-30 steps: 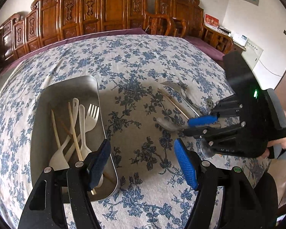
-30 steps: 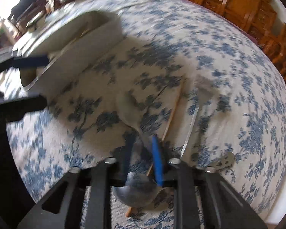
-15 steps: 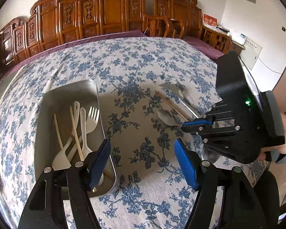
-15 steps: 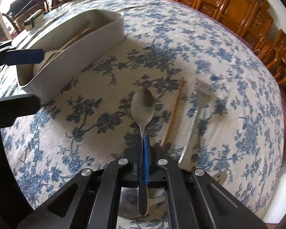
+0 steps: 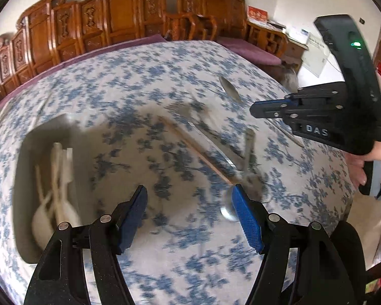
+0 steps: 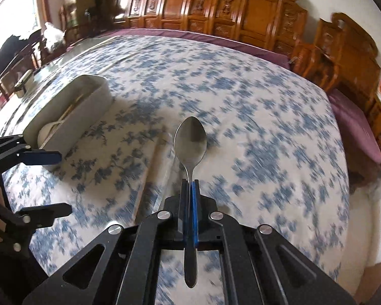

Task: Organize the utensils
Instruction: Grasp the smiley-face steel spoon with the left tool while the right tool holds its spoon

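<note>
The right claw (image 6: pixel 189 186) is gripping a metal spoon (image 6: pixel 190 143) by its handle, holding it clear above the worktop (image 6: pixel 279 117), mid-transfer. Next it is needing carrying left to the tray (image 6: pixel 71 106), already holding pale utensils (image 5: pixel 56 178). The left claw (image 5: pixel 190 203) is hanging open, empty.

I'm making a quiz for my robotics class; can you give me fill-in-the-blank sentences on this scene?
1. The right gripper is shut on a metal ____.
2. The left gripper holds ____.
3. The cream utensils lie inside the ____.
4. The tablecloth has a blue ____ pattern.

Missing words: spoon; nothing; tray; floral
</note>
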Demonstrator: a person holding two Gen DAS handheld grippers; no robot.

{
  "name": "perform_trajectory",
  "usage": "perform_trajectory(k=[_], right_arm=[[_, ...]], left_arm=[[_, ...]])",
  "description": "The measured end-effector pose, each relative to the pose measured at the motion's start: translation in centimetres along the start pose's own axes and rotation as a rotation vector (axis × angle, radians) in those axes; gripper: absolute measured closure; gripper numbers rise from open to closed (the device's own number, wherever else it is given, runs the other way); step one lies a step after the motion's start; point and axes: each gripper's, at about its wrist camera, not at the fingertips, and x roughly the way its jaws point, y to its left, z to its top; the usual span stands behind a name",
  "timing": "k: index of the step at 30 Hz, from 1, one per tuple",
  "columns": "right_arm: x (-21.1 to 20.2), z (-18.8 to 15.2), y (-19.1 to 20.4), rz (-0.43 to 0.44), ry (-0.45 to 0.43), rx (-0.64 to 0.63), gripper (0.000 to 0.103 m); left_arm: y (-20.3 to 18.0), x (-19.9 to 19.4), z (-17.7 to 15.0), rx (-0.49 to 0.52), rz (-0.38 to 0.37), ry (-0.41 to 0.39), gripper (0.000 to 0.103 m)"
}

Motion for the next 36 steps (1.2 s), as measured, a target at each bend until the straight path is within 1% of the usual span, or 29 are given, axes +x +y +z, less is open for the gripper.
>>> perform_trajectory(k=[2, 3, 5, 7, 8, 9, 11, 12, 16, 19, 20, 21, 23, 26, 27, 29, 34, 36], right_arm=[[-0.4, -1.6, -0.8, -0.008, 0.005, 0.024, 0.099], [-0.4, -2.2, -1.1, -0.012, 0.007, 0.035, 0.099], [-0.6, -3.7, -2.0, -0.013, 0.013, 0.070, 0.099], [-0.7, -5.1, -2.8, -0.009, 0.021, 0.102, 0.099], [-0.7, -5.8, -3.2, -0.009, 0.027, 0.119, 0.099], [-0.7, -6.2, -3.4, -0.010, 0.030, 0.129, 0.099], [-0.7, -7.1, -4.1, -0.002, 0.033, 0.155, 0.099], [-0.8, -7.3, -4.2, 0.000, 0.035, 0.158, 0.099], [-0.9, -7.7, -4.8, 0.011, 0.029, 0.179, 0.099], [-1.2, -7.5, -5.1, 0.013, 0.021, 0.189, 0.099], [-1.4, -7.5, -5.2, 0.015, 0.017, 0.192, 0.099], [-1.6, -7.4, -5.3, 0.016, 0.013, 0.193, 0.099], [-1.8, -7.4, -5.4, 0.016, 0.007, 0.195, 0.099], [-1.9, -7.4, -5.6, 0.014, 0.005, 0.199, 0.099], [-1.8, -7.4, -5.7, 0.013, 0.006, 0.199, 0.099], [-1.7, -7.4, -5.8, 0.010, 0.009, 0.200, 0.099], [-1.6, -7.6, -5.8, 0.010, 0.011, 0.203, 0.099], [-1.6, -7.6, -5.6, 0.010, 0.013, 0.198, 0.099]], left_arm=[[-1.2, 1.0, 0.3, 0.011, -0.027, 0.020, 0.038], [-1.8, 1.4, 0.3, 0.016, -0.038, 0.029, 0.043], [-2.9, 2.3, 0.5, 0.029, -0.060, 0.051, 0.048], [-4.0, 3.3, 0.7, 0.050, -0.075, 0.069, 0.051], [-4.7, 3.9, 0.8, 0.063, -0.083, 0.081, 0.058], [-5.0, 4.4, 0.9, 0.070, -0.085, 0.093, 0.064], [-5.6, 5.0, 1.1, 0.081, -0.091, 0.110, 0.067], [-6.0, 5.3, 1.4, 0.092, -0.087, 0.118, 0.067], [-7.1, 6.7, 2.1, 0.134, -0.049, 0.148, 0.068], [-7.7, 7.8, 2.4, 0.167, -0.014, 0.178, 0.074], [-7.7, 8.2, 2.3, 0.176, -0.003, 0.191, 0.079], [-7.7, 8.5, 2.3, 0.180, 0.001, 0.200, 0.082], [-7.7, 8.6, 2.2, 0.191, 0.004, 0.201, 0.082], [-7.2, 8.9, 2.6, 0.153, -0.016, 0.215, 0.082], [-7.1, 9.0, 2.7, 0.142, -0.017, 0.223, 0.085], [-7.2, 9.1, 2.7, 0.158, -0.001, 0.228, 0.093], [-7.4, 8.9, 2.3, 0.187, 0.006, 0.227, 0.098], [-7.5, 8.5, 2.2, 0.194, 0.012, 0.217, 0.098]])
